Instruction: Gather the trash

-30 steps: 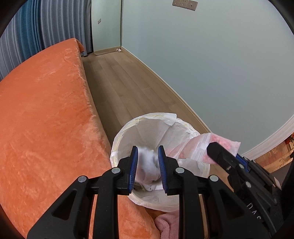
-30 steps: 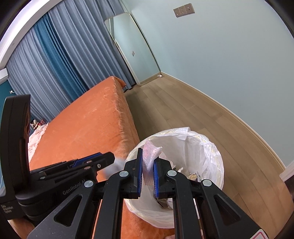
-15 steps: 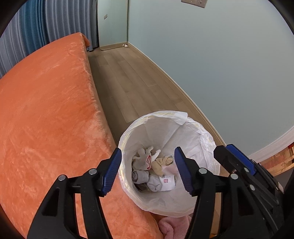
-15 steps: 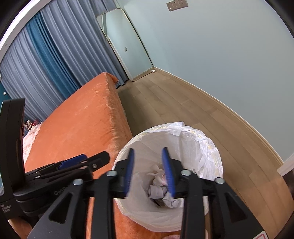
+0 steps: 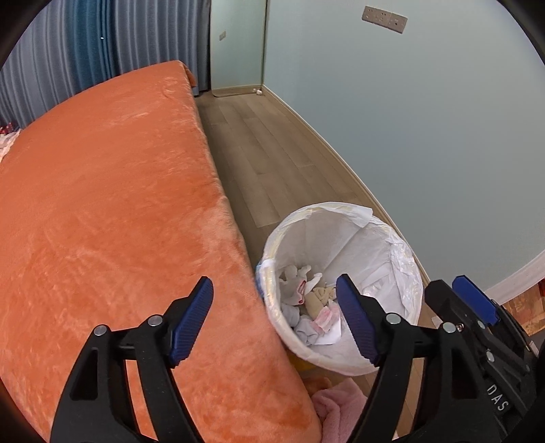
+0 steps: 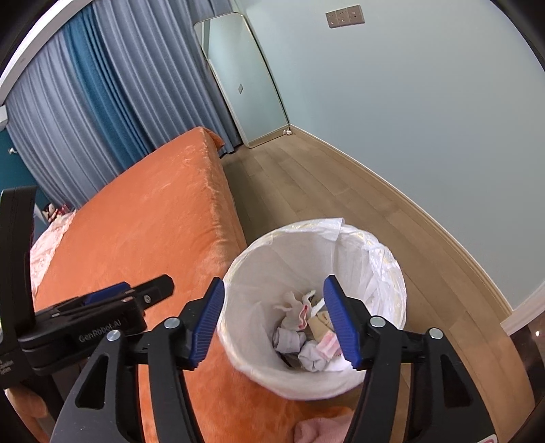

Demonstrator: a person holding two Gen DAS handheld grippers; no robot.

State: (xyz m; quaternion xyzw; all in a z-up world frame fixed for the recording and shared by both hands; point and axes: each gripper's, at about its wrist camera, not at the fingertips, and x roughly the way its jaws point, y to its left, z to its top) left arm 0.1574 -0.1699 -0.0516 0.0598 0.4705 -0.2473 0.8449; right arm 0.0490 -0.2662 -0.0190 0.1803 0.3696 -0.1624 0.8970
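Left gripper (image 5: pixel 277 318): jaws spread wide, blue pads apart, nothing between them. Held above the edge of the orange bed (image 5: pixel 112 211), with the right-hand finger overlapping the bin opening in the left wrist view.

Right gripper (image 6: pixel 274 322): jaws likewise spread wide, empty. Held directly over the trash bin (image 6: pixel 381 269); the bin mouth shows between the two blue pads in the right wrist view. Also seen from the left wrist camera at lower right (image 5: pixel 477 306), beside the bin; from the right wrist camera, the left gripper sits at lower left (image 6: pixel 143 291), over the bed.

Trash bin: round, lined with a white plastic bag (image 5: pixel 402 259) folded over the rim. Stands on the wooden floor (image 5: pixel 272 153), right up against the side of the bed.

Trash (image 6: pixel 306 330): lying at the bottom of the bin. Crumpled white tissues or cloth, a tan crumpled piece (image 5: pixel 320 296), a small pink-and-white striped wrapper (image 6: pixel 328 342), a white scrap with a red edge (image 5: pixel 301 289). All inside the liner, none in either gripper.

Surroundings: pink fluffy fabric (image 5: pixel 340 405) on the floor at the foot of the bin. Pale blue wall (image 5: pixel 425 119) with a socket plate (image 6: pixel 344 15) high up. Mirror (image 6: pixel 245 78) leaning on the wall at the far end. Blue and grey curtains (image 6: pixel 102 92) behind the bed.
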